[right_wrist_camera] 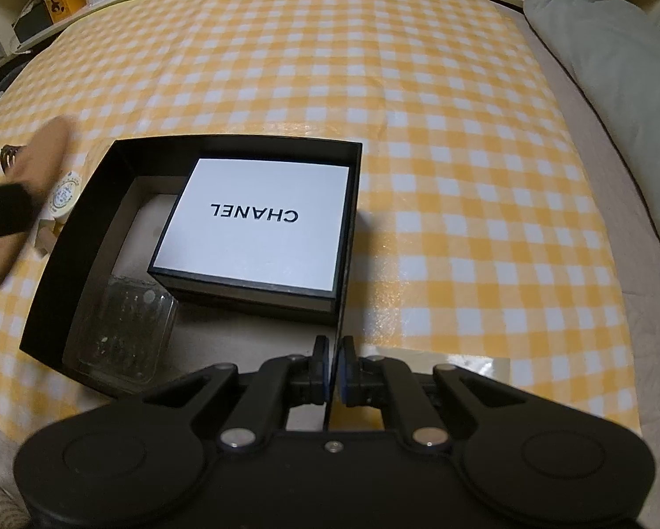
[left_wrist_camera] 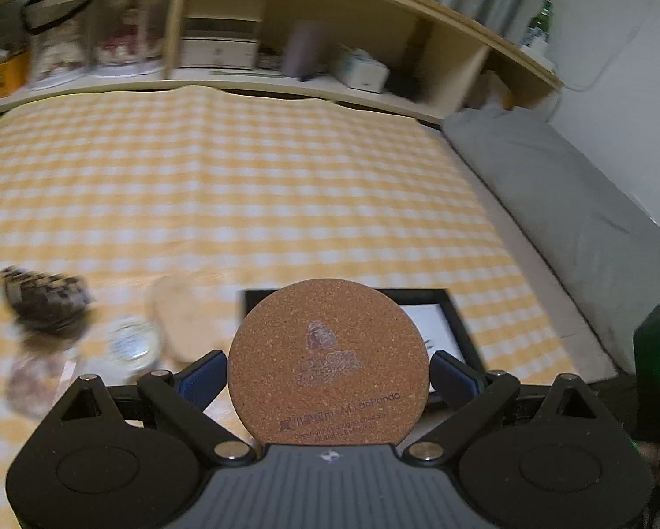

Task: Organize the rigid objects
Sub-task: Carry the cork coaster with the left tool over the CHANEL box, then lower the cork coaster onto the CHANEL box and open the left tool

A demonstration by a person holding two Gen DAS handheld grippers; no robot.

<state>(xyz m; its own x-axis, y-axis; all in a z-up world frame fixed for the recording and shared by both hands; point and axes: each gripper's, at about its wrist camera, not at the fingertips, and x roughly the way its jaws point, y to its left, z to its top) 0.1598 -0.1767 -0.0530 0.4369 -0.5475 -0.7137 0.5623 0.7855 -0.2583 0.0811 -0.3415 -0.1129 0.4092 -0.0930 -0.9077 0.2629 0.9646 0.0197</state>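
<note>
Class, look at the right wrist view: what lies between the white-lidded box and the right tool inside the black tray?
Only bare grey tray floor; the white-lidded box and the right tool have nothing between them. The clear container sits off to the left.

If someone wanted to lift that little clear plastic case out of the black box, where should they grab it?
Probably from above, across the two opposite side walls of the clear case. It lies flat in the near left corner of the black box, whose walls block a sideways approach; its top is open to reach.

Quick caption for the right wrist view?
Right gripper pinches black box wall; white-lidded box and clear container inside.
</note>
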